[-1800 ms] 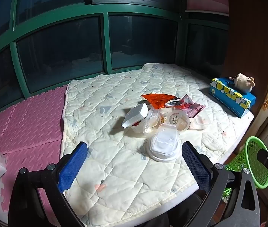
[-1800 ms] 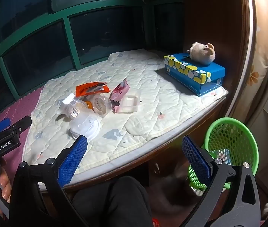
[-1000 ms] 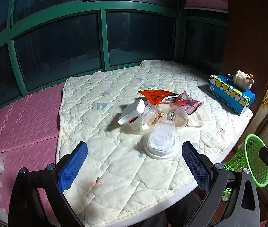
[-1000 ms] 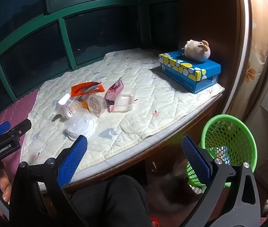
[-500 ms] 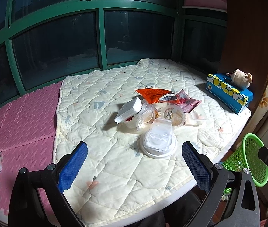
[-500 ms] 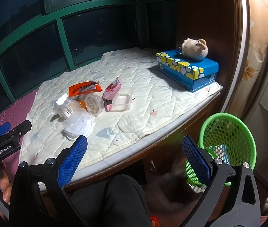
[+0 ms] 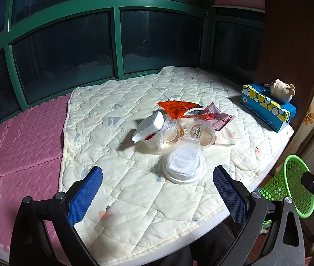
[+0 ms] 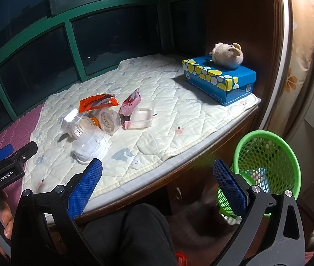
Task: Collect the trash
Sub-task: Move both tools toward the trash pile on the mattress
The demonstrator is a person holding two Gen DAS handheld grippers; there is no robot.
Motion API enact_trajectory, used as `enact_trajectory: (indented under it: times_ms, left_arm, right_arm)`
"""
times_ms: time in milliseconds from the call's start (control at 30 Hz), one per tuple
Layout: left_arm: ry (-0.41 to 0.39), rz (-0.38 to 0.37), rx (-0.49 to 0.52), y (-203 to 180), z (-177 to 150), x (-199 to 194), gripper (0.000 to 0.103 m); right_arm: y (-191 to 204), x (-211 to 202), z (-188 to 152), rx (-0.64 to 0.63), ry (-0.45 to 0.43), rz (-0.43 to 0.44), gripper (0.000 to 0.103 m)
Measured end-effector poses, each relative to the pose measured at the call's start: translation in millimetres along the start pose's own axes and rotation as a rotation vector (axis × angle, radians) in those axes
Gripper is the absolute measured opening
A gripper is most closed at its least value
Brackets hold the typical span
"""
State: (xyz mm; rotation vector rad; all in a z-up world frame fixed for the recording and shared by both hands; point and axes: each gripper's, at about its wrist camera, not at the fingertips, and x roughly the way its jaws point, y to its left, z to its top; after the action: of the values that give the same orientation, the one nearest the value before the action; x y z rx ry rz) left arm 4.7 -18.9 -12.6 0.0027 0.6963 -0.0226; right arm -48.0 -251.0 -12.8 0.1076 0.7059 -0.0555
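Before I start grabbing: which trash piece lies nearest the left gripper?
The clear clamshell box on the white round lid, at the pile's near edge, ahead of the left gripper.

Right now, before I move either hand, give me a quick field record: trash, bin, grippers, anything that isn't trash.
trash: pile of cups, lids and wrappers on the quilt
nearest piece: clear lid on white lid
bin: green basket below the ledge, right side
left gripper: open, holding nothing
right gripper: open, holding nothing
not trash: tissue box with plush toy on top
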Motion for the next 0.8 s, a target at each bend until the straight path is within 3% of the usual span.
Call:
enact_trajectory:
  times_ms: [800]
  left_arm:
    - [0.007,-0.005,-0.001,1.0,-2.3,3.1,0.097]
  right_arm:
    - [-1.7,4.4,-1.0,0.008,0.01,0.004,0.099]
